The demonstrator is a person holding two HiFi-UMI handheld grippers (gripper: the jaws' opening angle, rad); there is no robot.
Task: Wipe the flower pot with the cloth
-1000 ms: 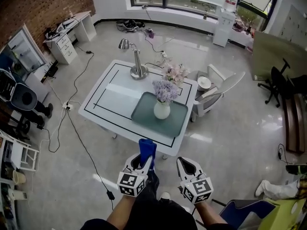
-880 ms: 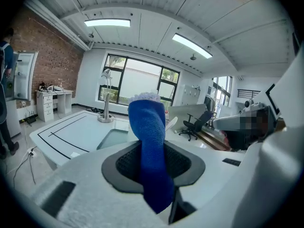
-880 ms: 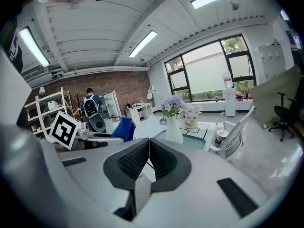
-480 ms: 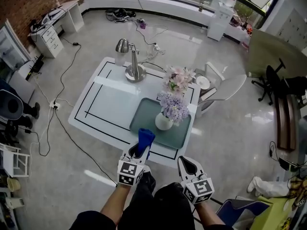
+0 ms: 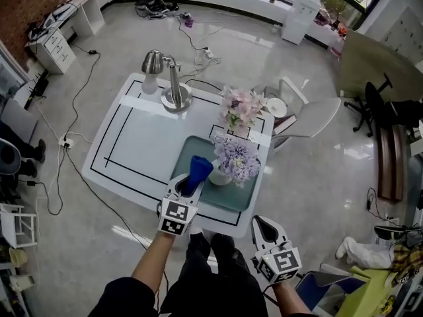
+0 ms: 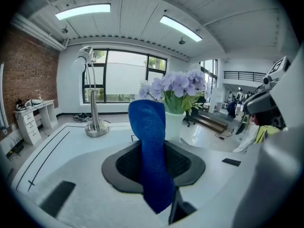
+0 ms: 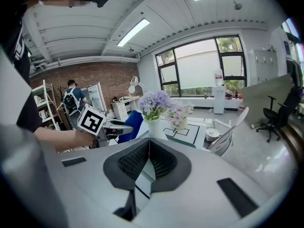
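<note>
A white flower pot (image 5: 219, 176) with purple blooms stands on a grey-green mat (image 5: 186, 152) on the white table (image 5: 135, 144). My left gripper (image 5: 189, 185) is shut on a blue cloth (image 5: 197, 168), which sticks up just left of the pot and close to it. In the left gripper view the cloth (image 6: 151, 141) stands between the jaws, with the pot (image 6: 174, 125) right behind it. My right gripper (image 5: 262, 224) hangs lower, off the table's near edge, shut with nothing in it. In the right gripper view the pot (image 7: 155, 127) lies ahead.
A second pot with pink flowers (image 5: 240, 108) stands behind the first. A metal desk lamp (image 5: 173, 91) is at the table's far side. A white chair (image 5: 301, 114) sits to the right. Cables (image 5: 79, 150) trail on the floor to the left.
I have come closer to the table. My left gripper carried the blue cloth forward over the near edge to beside the pot. The right gripper stayed low and shut.
</note>
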